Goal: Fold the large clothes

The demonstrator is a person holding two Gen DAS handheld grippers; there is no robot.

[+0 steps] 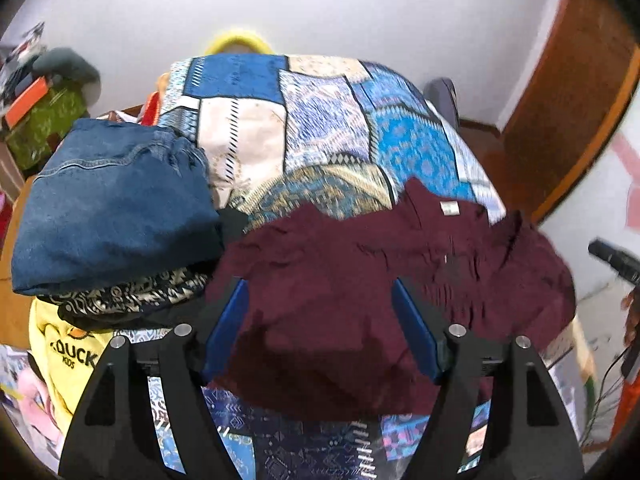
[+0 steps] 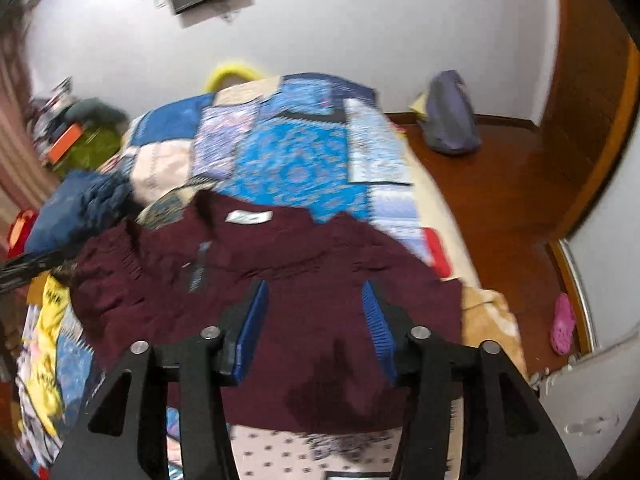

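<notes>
A maroon garment [image 1: 360,292] lies spread on the patchwork bedspread [image 1: 320,128], its white neck label [image 1: 450,208] toward the far side. It also shows in the right wrist view [image 2: 280,280] with its label [image 2: 248,216]. My left gripper [image 1: 320,292] is open, its blue fingers [image 1: 228,328] just above the garment's near-left part. My right gripper [image 2: 314,292] is open and empty above the garment's near-right part, fingers [image 2: 376,328] apart. A dark patch shows on the cloth near the near hem in the right wrist view.
A stack of folded clothes sits at the left: blue jeans [image 1: 116,204], a black patterned piece [image 1: 128,292], a yellow shirt [image 1: 68,356]. A grey bag [image 2: 452,116] stands on the wooden floor [image 2: 500,200] right of the bed. A pink shoe [image 2: 562,330] lies near the wall.
</notes>
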